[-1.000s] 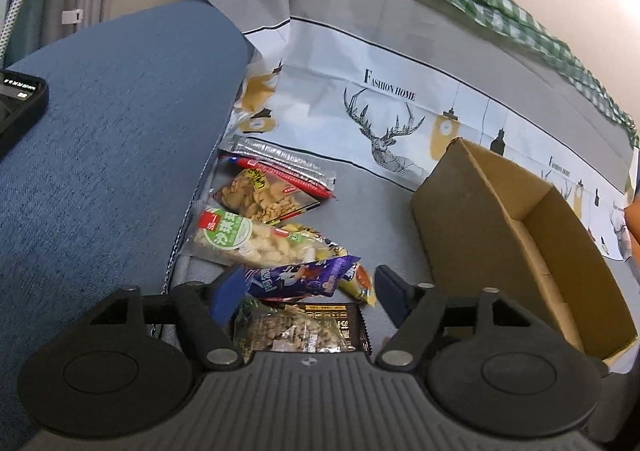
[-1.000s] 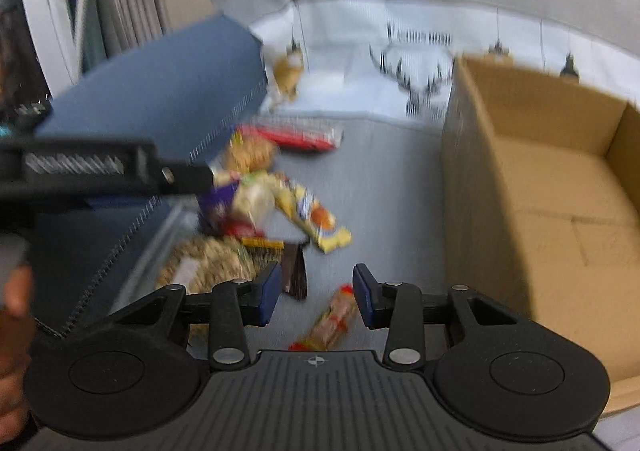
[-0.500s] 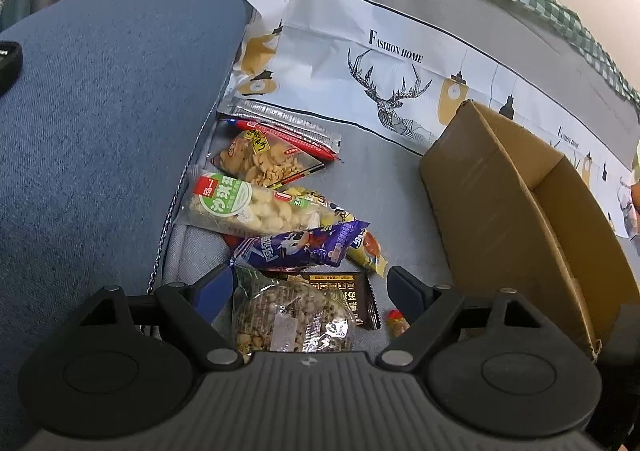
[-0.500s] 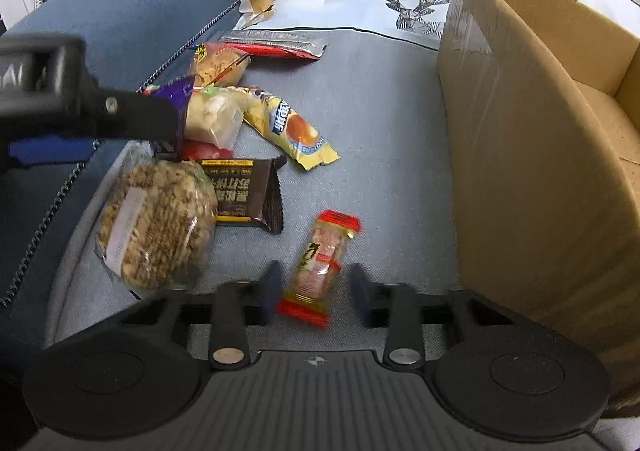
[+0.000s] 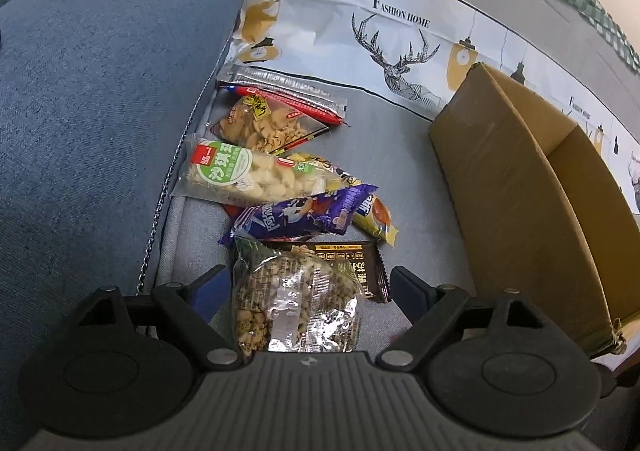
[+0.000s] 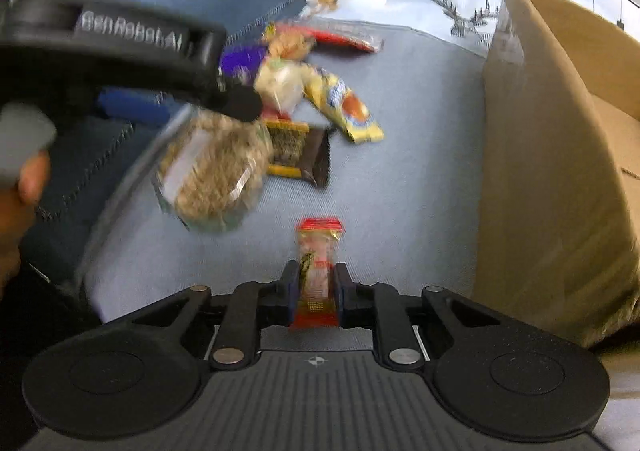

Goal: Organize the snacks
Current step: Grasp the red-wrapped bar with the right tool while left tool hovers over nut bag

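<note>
- Since half a second ago, the right gripper has closed on the small red-ended snack, which then lay loose between spread fingers; the left gripper has moved in over the clear granola bag.
- Left gripper: fingers spread wide, one either side of the granola bag, neither visibly touching it; its near end is hidden behind the gripper body.
- Seven other packets crowd the grey cushion's left edge, overlapping: a green-labelled puff bag, a purple wrapper, a dark bar; their print is unreadable.
- The cloth reads "FASHION HOME".
- One cardboard box stands at the right edge, partly cut off.
</note>
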{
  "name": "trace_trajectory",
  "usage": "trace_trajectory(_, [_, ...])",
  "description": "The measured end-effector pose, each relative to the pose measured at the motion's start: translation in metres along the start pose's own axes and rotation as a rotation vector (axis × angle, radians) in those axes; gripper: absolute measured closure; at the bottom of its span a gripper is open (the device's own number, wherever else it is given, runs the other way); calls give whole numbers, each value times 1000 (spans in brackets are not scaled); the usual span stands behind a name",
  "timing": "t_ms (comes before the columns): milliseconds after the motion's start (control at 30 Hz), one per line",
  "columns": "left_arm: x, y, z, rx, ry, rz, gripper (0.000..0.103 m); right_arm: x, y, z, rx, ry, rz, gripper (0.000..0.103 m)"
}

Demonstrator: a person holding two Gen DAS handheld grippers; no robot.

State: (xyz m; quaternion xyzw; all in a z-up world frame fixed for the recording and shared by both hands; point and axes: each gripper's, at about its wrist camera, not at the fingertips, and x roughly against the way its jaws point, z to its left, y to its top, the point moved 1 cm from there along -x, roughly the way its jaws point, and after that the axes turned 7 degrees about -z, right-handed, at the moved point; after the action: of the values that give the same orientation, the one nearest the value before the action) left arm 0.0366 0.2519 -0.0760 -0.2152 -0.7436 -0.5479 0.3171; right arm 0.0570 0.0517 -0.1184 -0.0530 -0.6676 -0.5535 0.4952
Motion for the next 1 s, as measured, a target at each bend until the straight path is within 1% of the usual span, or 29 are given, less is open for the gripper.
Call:
trace_trajectory(33, [1,0,0,-3,0,-7,13,2,-1,0,-1,-17,-11,61])
trace_trajectory(67, [3,0,0,-2,2,-17,13,8,0,-3,-7,-16,-35,50])
trace_trajectory(133, [7,1,2,13,3,-37,13,22,2,-8,-32,17,-77,50])
trace_trajectory(200, [10,1,6,39,-14,-51,13,46,7,-10,-62,69,-123,50])
trace_trajectory(267, [11,2,8,55,-25,-59,13,84,14,-9,-49,96,-223,50])
trace_trajectory(300, [12,2,7,57,-26,-61,13,106,17,-9,-59,111,-270,50])
trace_trajectory(333, [12,3,6,57,-25,-63,13,130,22,-12,-103,134,-306,50])
trace_trajectory(400, [12,3,6,60,-26,-69,13,187,31,-21,-241,197,-405,48])
trace_trajectory(433, [12,3,6,64,-28,-73,12,218,36,-25,-313,223,-449,43])
trace_trajectory(467, [12,4,7,71,-29,-75,12,246,42,-28,-378,250,-487,35])
trace_trajectory(500, [11,4,7,79,-31,-79,12,281,49,-32,-449,287,-541,31])
trace_trajectory(533, [11,5,8,86,-31,-81,12,314,56,-32,-495,306,-605,25])
trace_trajectory(567, [11,5,9,93,-30,-83,12,352,62,-30,-529,297,-692,16])
trace_trajectory(633, [10,5,9,98,-27,-85,12,411,70,-25,-570,285,-821,10])
trace_trajectory(667, [10,5,8,96,-24,-85,12,432,72,-22,-591,297,-863,10])
trace_trajectory(733, [9,5,7,90,-19,-85,12,475,74,-12,-592,358,-962,8])
trace_trajectory(800, [8,5,6,88,-19,-84,10,503,73,-5,-564,421,-1034,6])
trace_trajectory(900, [6,5,5,84,-25,-83,7,531,70,1,-524,489,-1118,4])
trace_trajectory(967, [6,5,5,82,-23,-83,7,536,68,2,-503,501,-1158,3])
trace_trajectory(1000, [7,5,5,82,-24,-84,7,537,68,-1,-510,502,-1163,3])
